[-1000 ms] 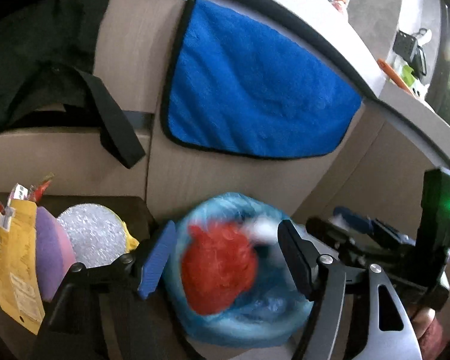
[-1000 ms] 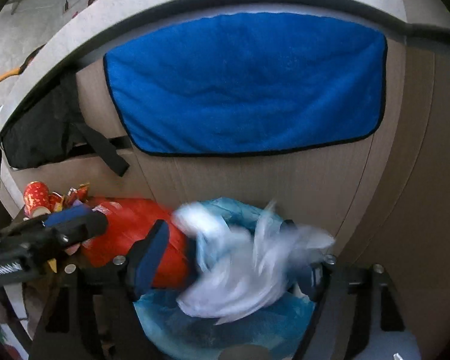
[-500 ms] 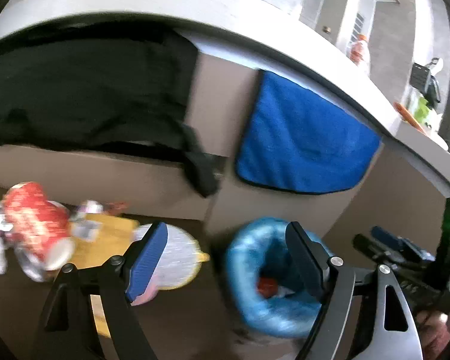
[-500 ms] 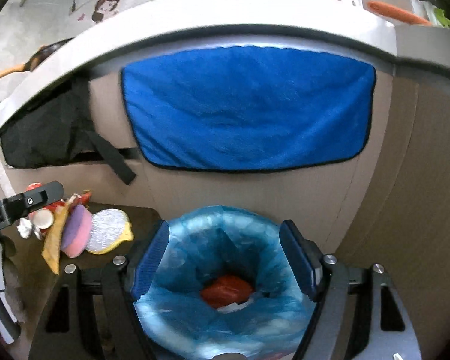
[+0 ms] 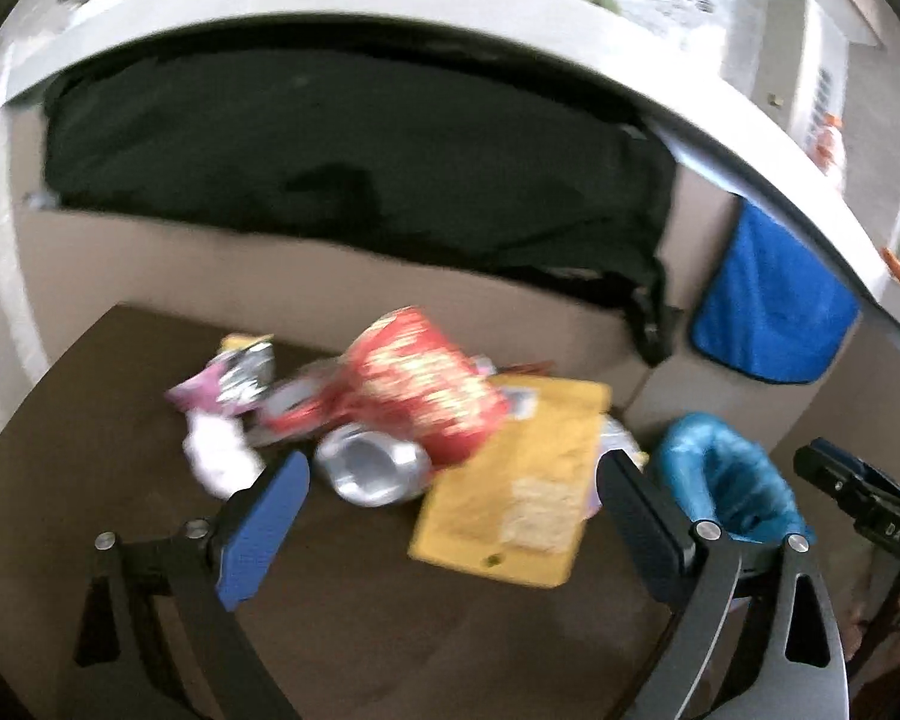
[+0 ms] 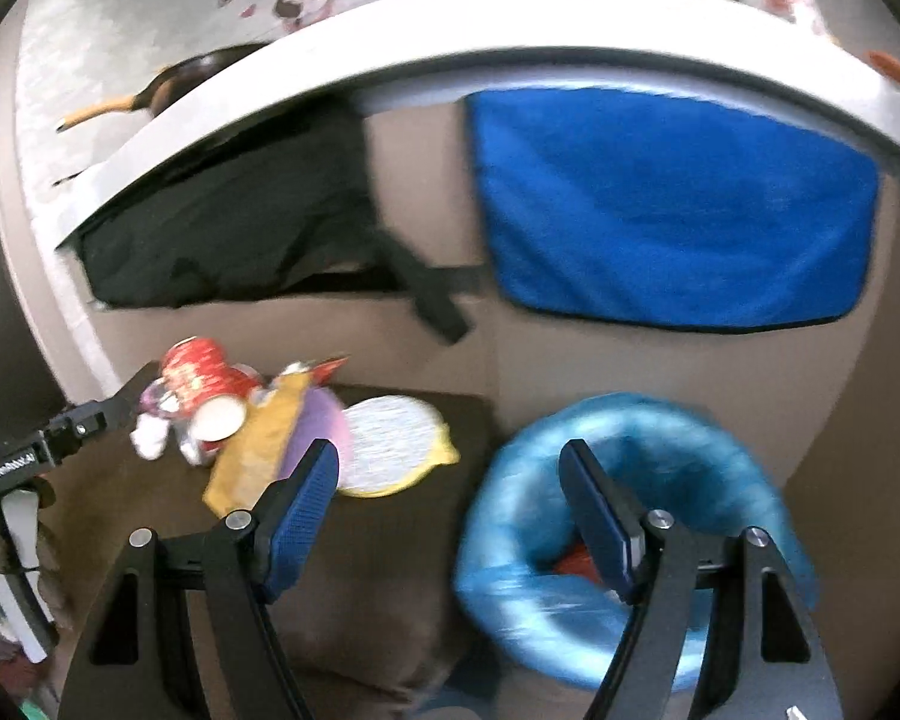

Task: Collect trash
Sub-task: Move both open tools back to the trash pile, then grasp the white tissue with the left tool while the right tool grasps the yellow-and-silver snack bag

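Observation:
A pile of trash lies on the dark brown table (image 5: pixel 120 450): a red paper cup (image 5: pixel 426 396) on its side, a silvery crushed piece (image 5: pixel 372 471), a yellow packet (image 5: pixel 522 480), a purple-and-silver wrapper (image 5: pixel 234 378) and a white tissue (image 5: pixel 216 450). My left gripper (image 5: pixel 453 480) hovers just in front of the pile, its jaws opening wide with nothing between them. The blue-lined bin (image 6: pixel 630 432) stands right of the table with red trash (image 6: pixel 573 561) inside. My right gripper (image 6: pixel 450 462) is open and empty, its left finger over the table corner and its right finger over the bin.
A blue towel (image 6: pixel 666 204) and a black bag (image 6: pixel 240 234) hang on the cabinet front under a white counter edge (image 6: pixel 390 42). A purple sponge (image 6: pixel 318 426) and a glittery round pad (image 6: pixel 390 438) lie at the table's right end. The other gripper shows at each view's edge.
Both grippers let go of trash over the bin, red from the left and white from the right, then swung left. The left one now faces the table pile and stands wider.

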Tool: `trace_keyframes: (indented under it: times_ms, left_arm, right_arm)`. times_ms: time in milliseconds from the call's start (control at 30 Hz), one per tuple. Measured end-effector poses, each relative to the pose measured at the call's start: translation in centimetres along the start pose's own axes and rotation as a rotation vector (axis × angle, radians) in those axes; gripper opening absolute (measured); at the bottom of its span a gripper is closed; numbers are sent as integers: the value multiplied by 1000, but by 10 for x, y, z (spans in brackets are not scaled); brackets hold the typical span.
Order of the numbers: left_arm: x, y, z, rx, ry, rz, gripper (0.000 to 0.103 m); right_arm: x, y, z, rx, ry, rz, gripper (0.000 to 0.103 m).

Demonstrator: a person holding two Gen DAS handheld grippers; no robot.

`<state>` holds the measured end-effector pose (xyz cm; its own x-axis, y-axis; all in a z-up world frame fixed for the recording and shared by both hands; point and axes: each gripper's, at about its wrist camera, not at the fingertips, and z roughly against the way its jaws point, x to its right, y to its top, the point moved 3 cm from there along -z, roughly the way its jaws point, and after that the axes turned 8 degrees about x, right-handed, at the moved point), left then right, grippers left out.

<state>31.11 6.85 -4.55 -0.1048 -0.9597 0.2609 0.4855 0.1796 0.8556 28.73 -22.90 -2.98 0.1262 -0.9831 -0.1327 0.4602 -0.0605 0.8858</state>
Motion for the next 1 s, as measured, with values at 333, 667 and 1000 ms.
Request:
trace_keyframes:
  times_ms: [333,667,1000]
  left_arm:
    - [-95,-14,-3,-59,88,144,94]
    - [-132,-15,-50,-123,119,251,73]
    - [-136,-13,-73,-141,119,256,19]
  right_arm:
    - [-71,-20,-45,-103,94,69,73]
    - [-109,-43,-75,-188,150,106,72]
    - [-124,-46,-80,-199,145,142,71]
